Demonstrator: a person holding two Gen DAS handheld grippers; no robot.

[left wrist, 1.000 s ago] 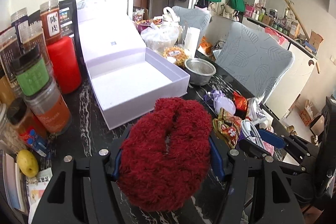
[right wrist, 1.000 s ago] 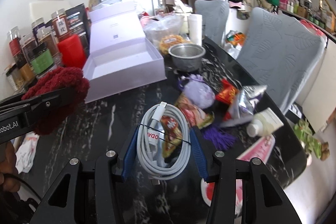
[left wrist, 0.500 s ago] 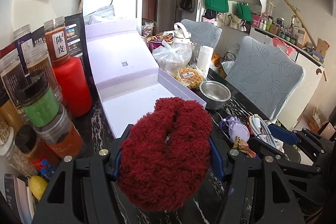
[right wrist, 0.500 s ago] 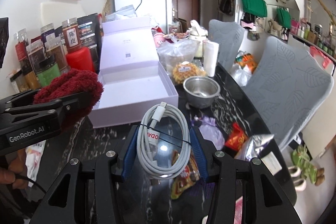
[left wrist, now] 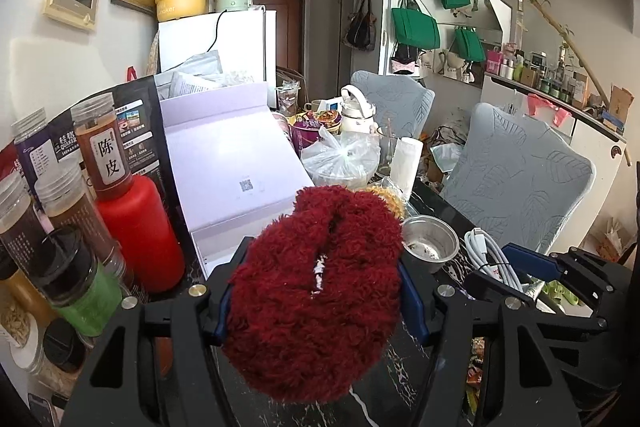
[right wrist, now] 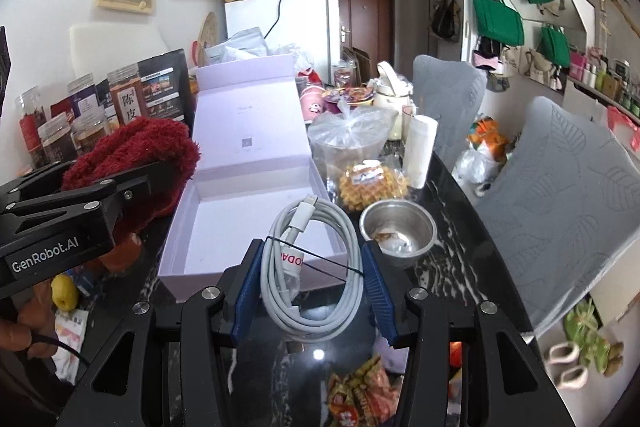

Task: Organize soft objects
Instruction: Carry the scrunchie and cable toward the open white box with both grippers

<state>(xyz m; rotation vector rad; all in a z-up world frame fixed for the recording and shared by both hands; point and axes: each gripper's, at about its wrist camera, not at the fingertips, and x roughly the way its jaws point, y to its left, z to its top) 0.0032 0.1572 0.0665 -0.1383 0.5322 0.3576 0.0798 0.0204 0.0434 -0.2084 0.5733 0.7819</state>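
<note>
My left gripper (left wrist: 316, 291) is shut on a fluffy dark red scrunchie (left wrist: 316, 295) and holds it above the table, in front of the open white box (left wrist: 236, 163). The scrunchie also shows in the right wrist view (right wrist: 136, 155), left of the box (right wrist: 248, 223). My right gripper (right wrist: 312, 283) is shut on a coiled white cable (right wrist: 312, 267) just before the box's near wall. The cable shows in the left wrist view (left wrist: 488, 255) at the right. The box stands empty with its lid raised.
Spice jars (left wrist: 60, 227) and a red bottle (left wrist: 140, 235) line the left. A steel bowl (right wrist: 398, 231), a waffle bag (right wrist: 372, 187), a plastic bag (right wrist: 348, 143) and a paper roll (right wrist: 420, 151) stand right of the box. Snack packets (right wrist: 360, 395) lie near. Grey chairs (right wrist: 560, 195) stand right.
Both grippers have risen and moved forward toward the white box, each keeping its hold. The snack packets and purple pouch have dropped below the right gripper's view.
</note>
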